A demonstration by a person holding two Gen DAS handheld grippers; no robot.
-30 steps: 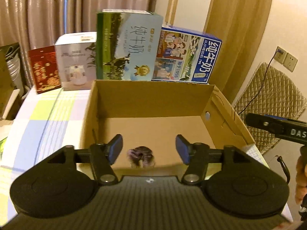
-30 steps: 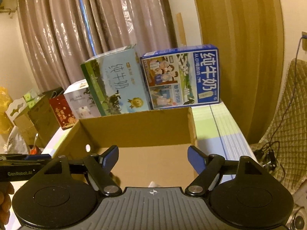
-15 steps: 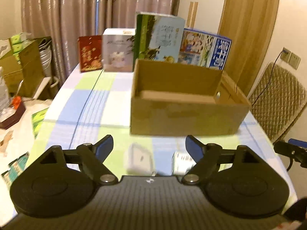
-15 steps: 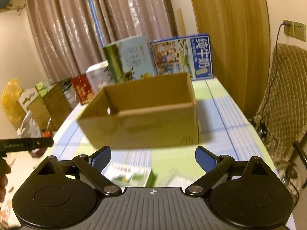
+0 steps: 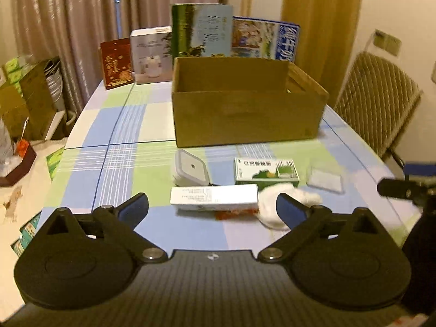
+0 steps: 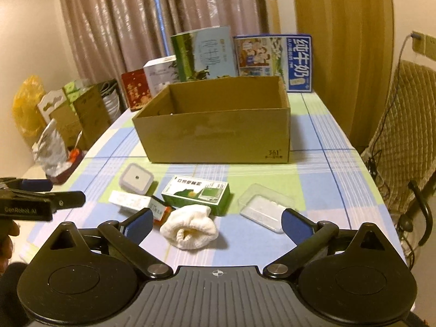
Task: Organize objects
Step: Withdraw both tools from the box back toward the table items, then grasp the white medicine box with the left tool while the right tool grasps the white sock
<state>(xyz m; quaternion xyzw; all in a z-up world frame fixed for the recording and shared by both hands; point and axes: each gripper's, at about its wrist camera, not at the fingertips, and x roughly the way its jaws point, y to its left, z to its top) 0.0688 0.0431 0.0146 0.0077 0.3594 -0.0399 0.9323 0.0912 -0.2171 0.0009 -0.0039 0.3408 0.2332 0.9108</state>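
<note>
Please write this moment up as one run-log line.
left gripper: open, empty | right gripper: open, empty | cardboard box: open-topped | loose in front: white sock, green carton, clear plastic case

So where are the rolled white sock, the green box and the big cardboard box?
white sock (image 6: 189, 229): right wrist view, its rolled middle.
green box (image 6: 196, 194): right wrist view, its top face.
cardboard box (image 6: 215, 139): right wrist view, its front wall.
</note>
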